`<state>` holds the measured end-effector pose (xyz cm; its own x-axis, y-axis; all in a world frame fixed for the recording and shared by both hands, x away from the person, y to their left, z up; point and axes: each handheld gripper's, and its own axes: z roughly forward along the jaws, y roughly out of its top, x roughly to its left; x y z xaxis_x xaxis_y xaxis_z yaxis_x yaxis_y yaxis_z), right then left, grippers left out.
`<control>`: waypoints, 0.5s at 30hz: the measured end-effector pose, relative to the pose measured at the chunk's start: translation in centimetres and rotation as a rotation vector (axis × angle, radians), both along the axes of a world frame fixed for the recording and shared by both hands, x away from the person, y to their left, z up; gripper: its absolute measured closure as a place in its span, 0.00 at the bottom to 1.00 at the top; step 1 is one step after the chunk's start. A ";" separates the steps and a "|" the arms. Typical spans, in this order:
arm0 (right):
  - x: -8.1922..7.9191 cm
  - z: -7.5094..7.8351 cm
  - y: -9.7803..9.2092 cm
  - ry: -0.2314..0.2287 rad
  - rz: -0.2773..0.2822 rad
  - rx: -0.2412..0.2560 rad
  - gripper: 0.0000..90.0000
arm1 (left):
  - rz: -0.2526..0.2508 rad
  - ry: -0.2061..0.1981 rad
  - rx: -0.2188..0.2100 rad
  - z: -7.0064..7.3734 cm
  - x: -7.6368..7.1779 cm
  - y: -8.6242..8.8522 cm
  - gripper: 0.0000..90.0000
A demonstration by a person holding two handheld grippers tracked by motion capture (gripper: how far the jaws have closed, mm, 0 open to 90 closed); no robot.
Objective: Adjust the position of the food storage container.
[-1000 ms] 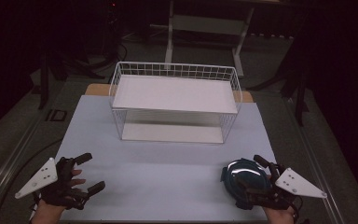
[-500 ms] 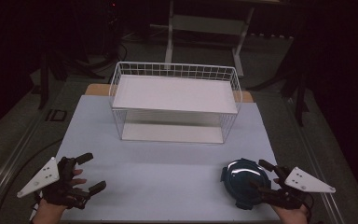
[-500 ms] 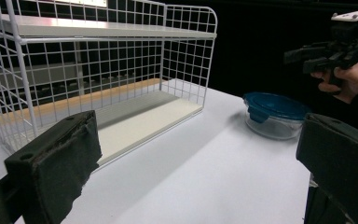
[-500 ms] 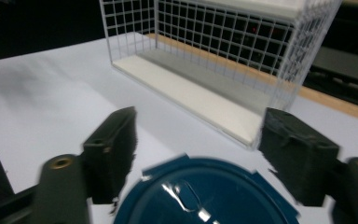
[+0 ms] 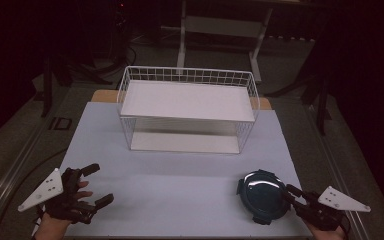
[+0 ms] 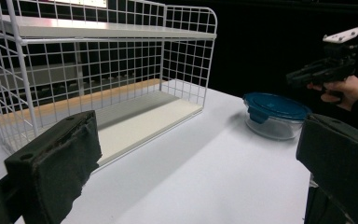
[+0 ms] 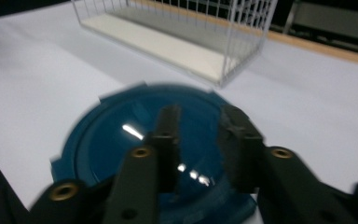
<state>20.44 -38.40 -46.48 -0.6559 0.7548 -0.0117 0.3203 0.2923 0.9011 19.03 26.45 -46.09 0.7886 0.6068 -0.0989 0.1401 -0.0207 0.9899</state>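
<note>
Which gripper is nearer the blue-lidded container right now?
The right. The right gripper sits just beside the blue-lidded container, its jaws apart above the lid's near-right rim. The left gripper is across the table at the near left, jaws wide open.

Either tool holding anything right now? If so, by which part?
Nothing held. Left tool open over bare table; right tool open above the container's blue lid.

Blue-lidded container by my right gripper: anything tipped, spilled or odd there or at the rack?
Nothing stands out. The blue-lidded container sits flat on the table with its lid on, the wire rack stands square, and no spill shows.
</note>
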 end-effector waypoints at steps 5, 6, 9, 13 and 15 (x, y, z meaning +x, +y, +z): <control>-0.3 -1.1 -1.4 0.039 -0.039 -0.036 0.95 | -0.001 -0.002 0.006 0.0 0.0 0.0 0.00; -0.4 -1.4 -1.7 0.050 -0.046 -0.043 0.99 | -0.001 0.000 0.006 0.0 0.0 0.0 0.00; -0.5 -2.2 -2.4 0.069 -0.068 -0.056 1.00 | -0.001 0.000 0.007 0.0 0.0 -0.1 0.00; -0.6 -3.1 -2.9 0.094 -0.093 -0.071 1.00 | -0.002 -0.001 0.010 0.0 0.0 -0.1 0.00; -0.6 -3.4 -3.1 0.106 -0.096 -0.071 1.00 | -0.004 -0.001 0.012 0.0 0.0 -0.1 0.00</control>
